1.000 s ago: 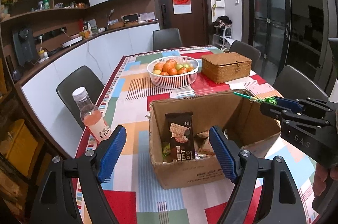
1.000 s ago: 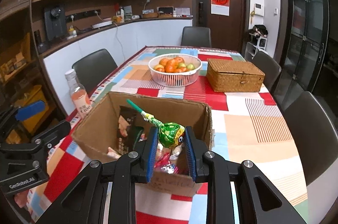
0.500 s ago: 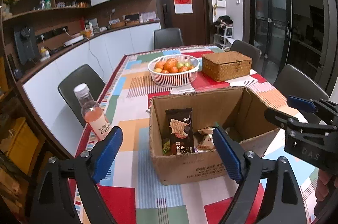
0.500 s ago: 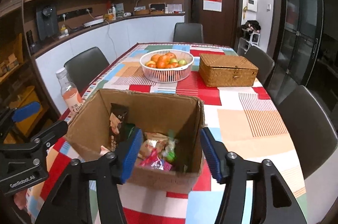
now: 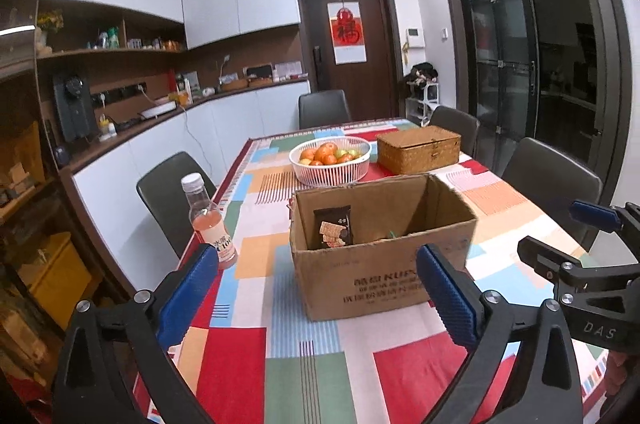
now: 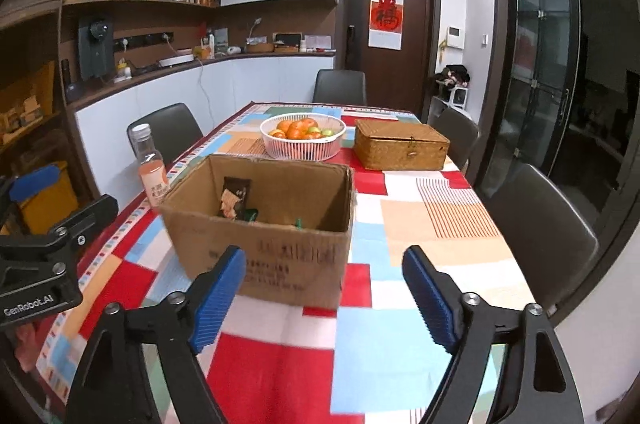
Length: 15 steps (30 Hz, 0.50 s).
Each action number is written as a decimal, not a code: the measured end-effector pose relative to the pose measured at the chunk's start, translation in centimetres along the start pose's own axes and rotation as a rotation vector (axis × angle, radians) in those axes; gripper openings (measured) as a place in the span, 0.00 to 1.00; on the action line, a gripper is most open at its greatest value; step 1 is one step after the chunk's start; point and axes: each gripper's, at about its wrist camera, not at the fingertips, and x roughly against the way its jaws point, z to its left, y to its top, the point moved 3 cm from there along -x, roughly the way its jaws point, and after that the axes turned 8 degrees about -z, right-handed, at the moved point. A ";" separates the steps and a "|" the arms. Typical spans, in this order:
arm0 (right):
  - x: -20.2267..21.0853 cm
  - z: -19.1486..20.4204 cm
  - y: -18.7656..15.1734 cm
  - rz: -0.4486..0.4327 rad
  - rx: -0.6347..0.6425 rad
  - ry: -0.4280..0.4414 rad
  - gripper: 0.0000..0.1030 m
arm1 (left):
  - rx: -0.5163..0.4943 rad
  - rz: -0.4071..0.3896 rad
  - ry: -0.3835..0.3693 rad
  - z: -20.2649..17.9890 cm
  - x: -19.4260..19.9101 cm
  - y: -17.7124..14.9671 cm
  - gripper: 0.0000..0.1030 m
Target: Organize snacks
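The cardboard box [image 6: 264, 224] is standing open on top. A bottle [image 5: 208, 220] is standing just beside its left, and the worktop [image 6: 420, 224] on its right is lying bare.

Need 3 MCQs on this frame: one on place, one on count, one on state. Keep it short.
1. Where does the drink bottle stand?
A. inside the cardboard box
B. on the table, left of the cardboard box
C. in the fruit basket

2. How many grippers are holding something?
A. none
B. one
C. two

3. The wicker box lid is:
A. off
B. propped open
C. shut

Answers: 1 B, it stands on the tablecloth beside the box's left wall. 2 A, left gripper and right gripper both gape empty. 3 C, lid sits flat on the box.
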 end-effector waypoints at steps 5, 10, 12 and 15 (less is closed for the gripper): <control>3.7 0.1 -0.9 -0.036 -0.016 -0.004 0.86 | 0.013 -0.033 -0.004 -0.2 3.5 -0.2 1.00; 6.2 0.2 -1.7 -0.067 -0.031 -0.007 0.88 | 0.014 -0.052 0.007 -0.2 6.3 -1.0 1.00; 7.1 0.1 -2.1 -0.077 -0.041 -0.009 0.89 | 0.016 -0.055 0.004 -0.2 7.3 -1.5 1.00; 8.3 0.3 -2.8 -0.088 -0.040 -0.018 0.89 | 0.016 -0.056 0.001 -0.3 8.3 -2.2 1.00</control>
